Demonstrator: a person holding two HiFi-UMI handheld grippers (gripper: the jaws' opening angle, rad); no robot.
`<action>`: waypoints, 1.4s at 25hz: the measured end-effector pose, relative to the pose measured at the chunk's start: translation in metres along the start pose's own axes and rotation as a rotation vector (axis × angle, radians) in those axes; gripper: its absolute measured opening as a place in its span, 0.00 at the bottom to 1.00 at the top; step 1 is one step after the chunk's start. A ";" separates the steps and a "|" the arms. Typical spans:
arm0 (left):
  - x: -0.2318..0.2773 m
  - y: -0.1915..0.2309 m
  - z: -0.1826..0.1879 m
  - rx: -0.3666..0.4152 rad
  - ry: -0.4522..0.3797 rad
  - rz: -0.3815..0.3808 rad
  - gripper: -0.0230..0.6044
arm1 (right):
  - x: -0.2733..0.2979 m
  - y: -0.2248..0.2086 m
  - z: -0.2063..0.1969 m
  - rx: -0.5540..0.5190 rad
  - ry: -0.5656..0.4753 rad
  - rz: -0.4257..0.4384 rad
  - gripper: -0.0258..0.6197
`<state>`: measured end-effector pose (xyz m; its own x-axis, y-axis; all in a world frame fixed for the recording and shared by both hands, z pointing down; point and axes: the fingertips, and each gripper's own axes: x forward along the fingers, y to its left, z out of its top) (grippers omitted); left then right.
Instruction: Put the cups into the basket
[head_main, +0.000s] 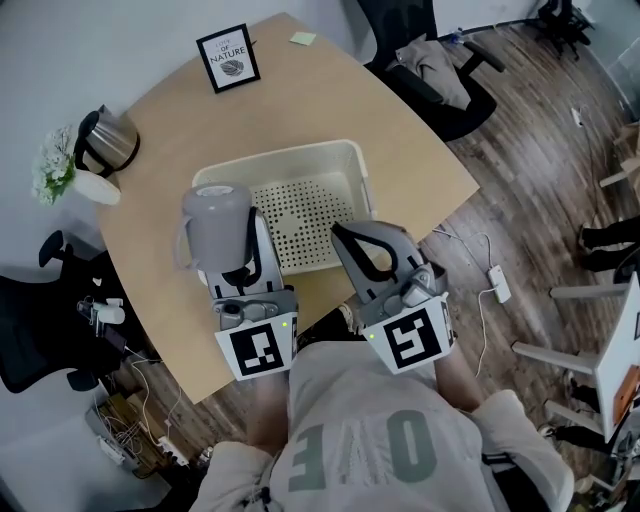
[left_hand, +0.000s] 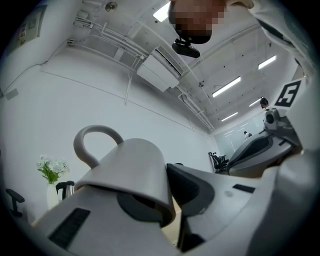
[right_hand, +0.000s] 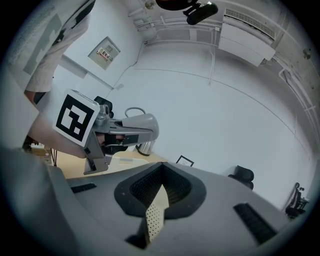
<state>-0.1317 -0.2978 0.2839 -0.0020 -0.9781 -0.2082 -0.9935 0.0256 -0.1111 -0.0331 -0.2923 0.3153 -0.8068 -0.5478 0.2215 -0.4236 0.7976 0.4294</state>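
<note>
Cup (head_main: 215, 225): grey mug w/ loop handle, held clear of the tabletop (head_main: 200, 130). In the head view it overlaps the basket's 9 o'clock edge.
Left gripper (head_main: 240, 238): fingers are narrow and clamped on the cup wall near its rim. The handle is left free at the cup's 9 o'clock.
Right gripper (head_main: 350, 232): fingers are brought together w/ nothing held. Only perforated basket floor is seen through the gap.
Basket (head_main: 285, 158): white, perforated, at tabletop centre. No cups are seen inside.
Handling (judged): the cup is taken as stiff and smooth, prob. ceramic or hard plastic, of light-to-moderate weight. Chipping is risked if it is dropped, so it should be lowered, not let fall. Slip on the smooth wall is possible w/ a rim pinch.
Hold (judged): the wall at the rim, as now, is deemed adequate. The handle is the alt.
Writing: a framed sign (head_main: 228, 58) at the tabletop's 11 o'clock reads "OF NATURE"; the line above is too small to read. The shirt print reads approx. "OE". No brand is seen on the cup.
</note>
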 end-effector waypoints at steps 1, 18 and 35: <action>0.005 0.002 0.000 0.004 0.005 -0.004 0.11 | 0.002 -0.003 0.001 0.001 -0.002 -0.011 0.04; 0.031 -0.011 -0.094 0.362 0.489 -0.355 0.11 | 0.035 -0.001 -0.008 0.080 0.061 0.056 0.04; 0.006 -0.022 -0.230 0.787 1.038 -0.875 0.11 | 0.034 0.017 -0.028 0.222 0.099 0.042 0.04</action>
<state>-0.1356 -0.3521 0.5081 0.1170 -0.4477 0.8865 -0.4222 -0.8304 -0.3636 -0.0560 -0.3045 0.3543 -0.7858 -0.5267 0.3242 -0.4798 0.8499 0.2178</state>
